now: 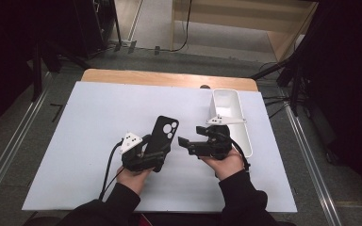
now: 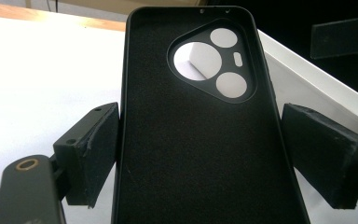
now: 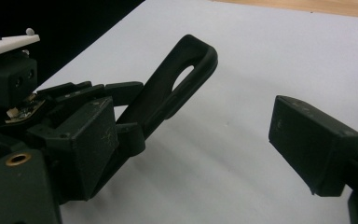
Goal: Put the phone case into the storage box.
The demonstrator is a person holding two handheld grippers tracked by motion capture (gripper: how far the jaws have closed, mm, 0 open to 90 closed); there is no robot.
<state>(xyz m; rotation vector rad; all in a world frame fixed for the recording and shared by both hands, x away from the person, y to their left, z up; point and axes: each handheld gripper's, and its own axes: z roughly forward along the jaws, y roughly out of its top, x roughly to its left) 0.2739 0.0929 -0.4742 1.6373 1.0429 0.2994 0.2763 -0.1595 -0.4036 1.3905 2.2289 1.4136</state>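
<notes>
A black phone case [image 1: 163,133] with a camera cut-out near its top stands tilted above the white table cover [image 1: 89,122]. My left gripper [image 1: 153,154] is shut on the case's lower part, one pad [image 2: 95,154] against each long edge. In the left gripper view the case [image 2: 196,154] shows its soft inner side. My right gripper [image 1: 187,145] is just right of the case, pointing left at it, open with nothing between its jaws. In the right gripper view the case [image 3: 177,84] rises slanted from the other gripper [image 3: 14,79], beyond my own open right gripper [image 3: 205,149].
A long white tray [image 1: 246,136] lies at the right of the table, close behind the right hand, and is seen as a white wall [image 2: 307,79] in the left gripper view. A strip of bare wood [image 1: 169,77] runs along the table's far edge.
</notes>
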